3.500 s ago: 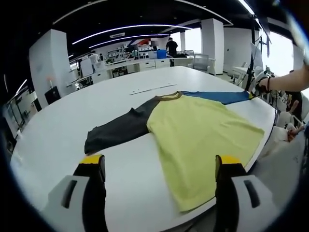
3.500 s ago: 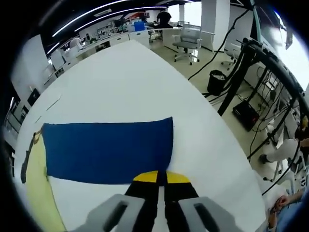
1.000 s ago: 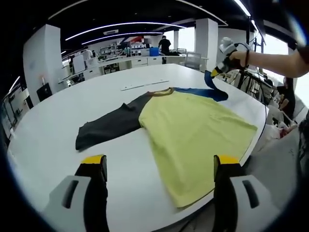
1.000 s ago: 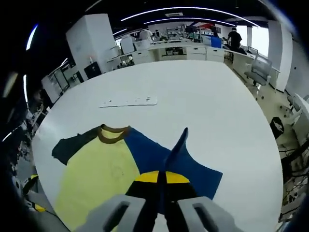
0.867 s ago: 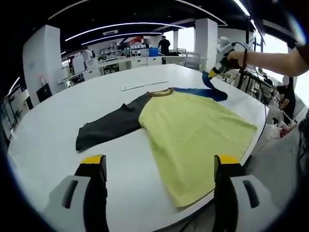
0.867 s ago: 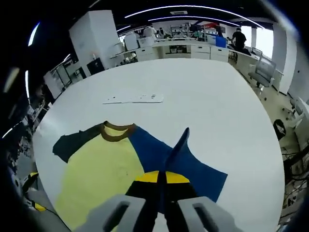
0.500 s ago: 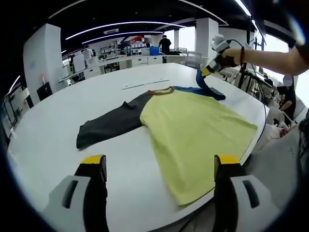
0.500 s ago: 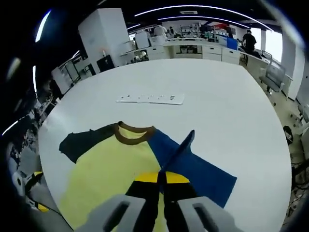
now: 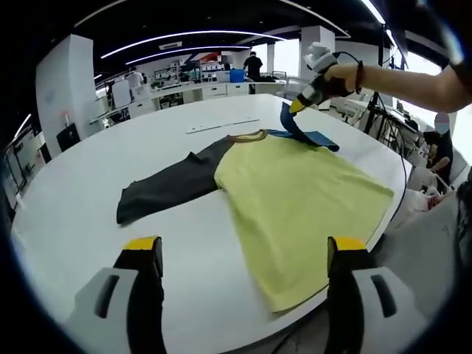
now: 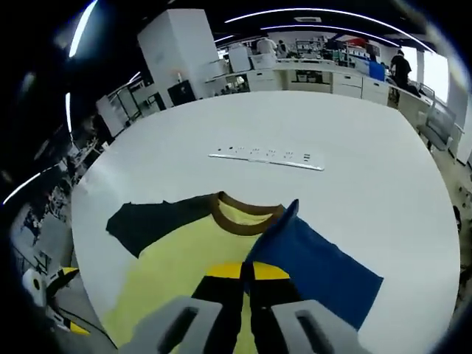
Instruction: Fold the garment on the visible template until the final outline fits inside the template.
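Right gripper view: right gripper clenched on blue sleeve, now carried over the shirt chest. Sleeve fold underway. Left gripper released, idle.

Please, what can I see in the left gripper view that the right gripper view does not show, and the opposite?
The left gripper view alone shows the left gripper, open above the white table, and the yellow shirt's hem hanging past the table edge.

The right gripper view alone shows the right gripper's fingers from behind, closed on the blue sleeve.

Both show the yellow shirt body, the dark grey sleeve, the brown collar, the lifted blue sleeve and the thin white strip.
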Available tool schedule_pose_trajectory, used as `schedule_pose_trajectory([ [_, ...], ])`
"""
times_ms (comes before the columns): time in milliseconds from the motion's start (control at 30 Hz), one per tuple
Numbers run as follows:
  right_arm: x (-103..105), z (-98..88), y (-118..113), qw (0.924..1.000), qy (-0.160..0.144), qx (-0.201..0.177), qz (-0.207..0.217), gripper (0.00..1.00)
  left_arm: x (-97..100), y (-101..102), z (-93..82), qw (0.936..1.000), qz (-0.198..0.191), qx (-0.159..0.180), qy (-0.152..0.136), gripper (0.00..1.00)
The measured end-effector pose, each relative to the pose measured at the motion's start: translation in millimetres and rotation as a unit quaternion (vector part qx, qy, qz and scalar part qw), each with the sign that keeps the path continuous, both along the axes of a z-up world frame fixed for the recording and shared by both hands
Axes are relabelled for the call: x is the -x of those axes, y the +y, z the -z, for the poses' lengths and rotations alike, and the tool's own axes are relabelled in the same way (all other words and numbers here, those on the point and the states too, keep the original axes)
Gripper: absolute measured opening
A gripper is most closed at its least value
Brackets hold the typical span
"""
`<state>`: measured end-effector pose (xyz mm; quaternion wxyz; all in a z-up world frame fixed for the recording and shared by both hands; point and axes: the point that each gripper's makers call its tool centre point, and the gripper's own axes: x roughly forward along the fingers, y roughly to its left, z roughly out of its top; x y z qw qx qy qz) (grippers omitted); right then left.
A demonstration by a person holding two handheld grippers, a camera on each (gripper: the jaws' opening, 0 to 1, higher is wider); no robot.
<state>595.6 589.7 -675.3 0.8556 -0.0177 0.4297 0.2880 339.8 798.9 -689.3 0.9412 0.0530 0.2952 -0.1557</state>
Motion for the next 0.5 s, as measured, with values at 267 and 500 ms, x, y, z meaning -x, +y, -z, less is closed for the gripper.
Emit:
schedule_pose_trajectory([
  [267, 3, 0.8, 23, 0.9998, 0.004, -0.002, -0.019, 0.00, 0.0, -1, -1.0, 1.0000, 0.002, 0.000, 0.000, 0.90],
  [500, 4, -2.0, 41, 0.9992, 0.002, 0.000, -0.041, 0.00, 0.5, -2, 0.0, 1.0000, 0.004, 0.002, 0.002, 0.90],
])
